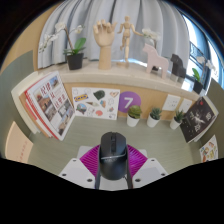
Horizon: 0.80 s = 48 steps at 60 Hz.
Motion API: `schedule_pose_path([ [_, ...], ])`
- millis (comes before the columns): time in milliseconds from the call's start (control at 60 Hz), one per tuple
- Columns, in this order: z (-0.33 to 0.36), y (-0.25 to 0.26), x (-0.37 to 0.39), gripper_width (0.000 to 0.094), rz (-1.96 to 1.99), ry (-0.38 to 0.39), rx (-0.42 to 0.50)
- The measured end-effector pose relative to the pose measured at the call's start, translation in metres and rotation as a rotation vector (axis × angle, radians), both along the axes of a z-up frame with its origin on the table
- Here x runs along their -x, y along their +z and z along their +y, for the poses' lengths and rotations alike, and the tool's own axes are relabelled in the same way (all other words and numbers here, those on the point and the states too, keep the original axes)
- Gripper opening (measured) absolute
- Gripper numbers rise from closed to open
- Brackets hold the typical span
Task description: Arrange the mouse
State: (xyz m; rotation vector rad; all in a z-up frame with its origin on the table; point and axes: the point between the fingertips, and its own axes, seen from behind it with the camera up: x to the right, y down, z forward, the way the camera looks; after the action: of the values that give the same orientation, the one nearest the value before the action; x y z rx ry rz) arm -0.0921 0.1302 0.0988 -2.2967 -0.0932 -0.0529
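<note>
A black computer mouse (112, 157) sits between my gripper's (112, 170) two fingers, its nose pointing away from me. The magenta pads (92, 156) press against both of its sides, so the gripper is shut on it. The mouse appears held above the beige desk surface (100, 128).
A shelf ahead carries a wooden hand model (105, 42), a wooden mannequin (127, 40), a white horse figure (152, 53) and a potted orchid (75, 48). On the desk stand small potted plants (133, 115), a purple card (127, 101), a green-shapes picture (88, 101) and magazines (50, 105).
</note>
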Motion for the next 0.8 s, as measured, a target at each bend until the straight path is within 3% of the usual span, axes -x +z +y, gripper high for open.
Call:
schedule_pose_path([
  [283,-0.041,-0.113,-0.011,0.0369,0.074,0.045,0.191],
  [417,-0.036,-0.112,-0.012,0.0378,0.095,0.019,0.115],
  [617,-0.035,-0.113,-0.012,0.047,0.077,0.022,0.132],
  [667,-0.039,-0.114,-0.012,0.0558,0.068,0.025,0.158],
  [717,-0.046,-0.11,-0.012,0.0754,0.057,0.038,0.192],
  [750,-0.047,-0.102,-0.014,0.0825,0.046,0.04,0.185],
  [800,-0.05,-0.083,-0.012,0.0852,0.049,0.035,0.16],
])
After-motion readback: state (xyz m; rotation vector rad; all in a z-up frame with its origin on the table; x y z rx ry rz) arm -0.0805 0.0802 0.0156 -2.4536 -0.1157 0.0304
